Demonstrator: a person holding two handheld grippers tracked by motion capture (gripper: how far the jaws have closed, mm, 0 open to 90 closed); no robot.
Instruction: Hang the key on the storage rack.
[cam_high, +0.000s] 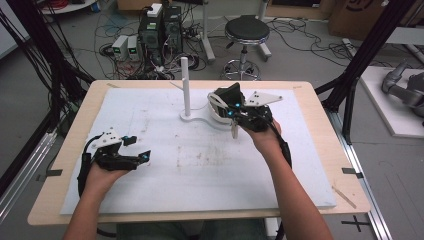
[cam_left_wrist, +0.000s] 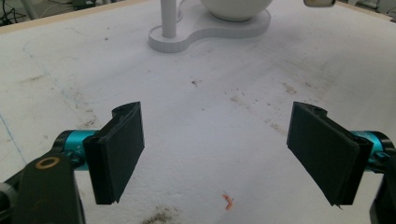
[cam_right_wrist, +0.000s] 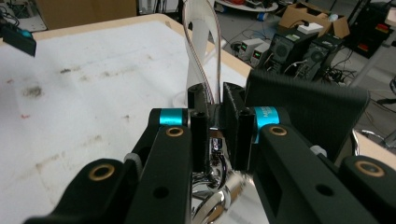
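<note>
White stand (cam_high: 187, 85): post plus bowl on base. Right gripper (cam_high: 233, 116) beside it, pinching thin clear loop (cam_right_wrist: 201, 51). Left gripper (cam_left_wrist: 217, 151) near stand, jaws wide, nothing held; its view shows orange speck (cam_left_wrist: 228, 201).

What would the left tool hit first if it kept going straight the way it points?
Likely the white stand's base, beyond bare mat. The left tool is open, its path free until there; depth is uncertain.

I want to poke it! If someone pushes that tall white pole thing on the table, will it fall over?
Probably not easily. The white stand has a wide flat base lying flush on the table, which should steady its thin upright pole. A push high on the pole might tip it, since it looks like light plastic. A low push would likely just slide it.
</note>
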